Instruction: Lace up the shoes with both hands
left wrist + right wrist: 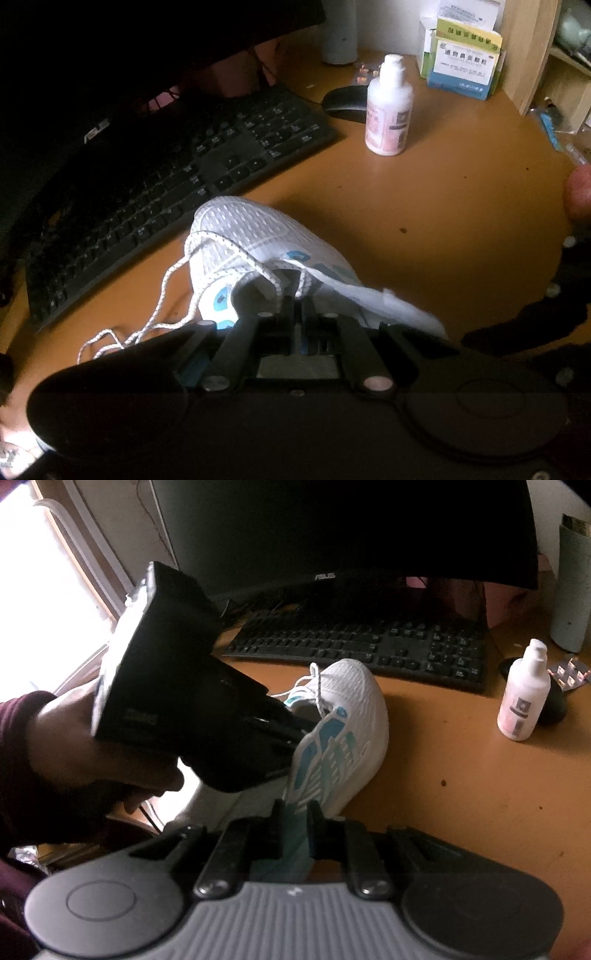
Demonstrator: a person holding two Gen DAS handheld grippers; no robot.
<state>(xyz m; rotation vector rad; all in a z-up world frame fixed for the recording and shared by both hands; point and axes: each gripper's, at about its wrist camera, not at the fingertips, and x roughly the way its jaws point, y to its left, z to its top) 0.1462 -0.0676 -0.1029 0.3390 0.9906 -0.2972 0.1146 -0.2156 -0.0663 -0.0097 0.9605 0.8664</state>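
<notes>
A white mesh shoe with blue markings lies on the orange desk, toe toward the keyboard. Its white speckled lace runs through the front eyelets, with loose lengths trailing off to the left. Two strands drop into my left gripper, which is shut on the lace over the shoe's opening. In the right wrist view the shoe is tilted on its side, and the left gripper, held by a hand, reaches into its opening beside the lace. My right gripper is shut on the heel collar.
A black keyboard lies just beyond the shoe, under a dark monitor. A white pump bottle, a black mouse and medicine boxes stand to the right, with a wooden shelf behind them.
</notes>
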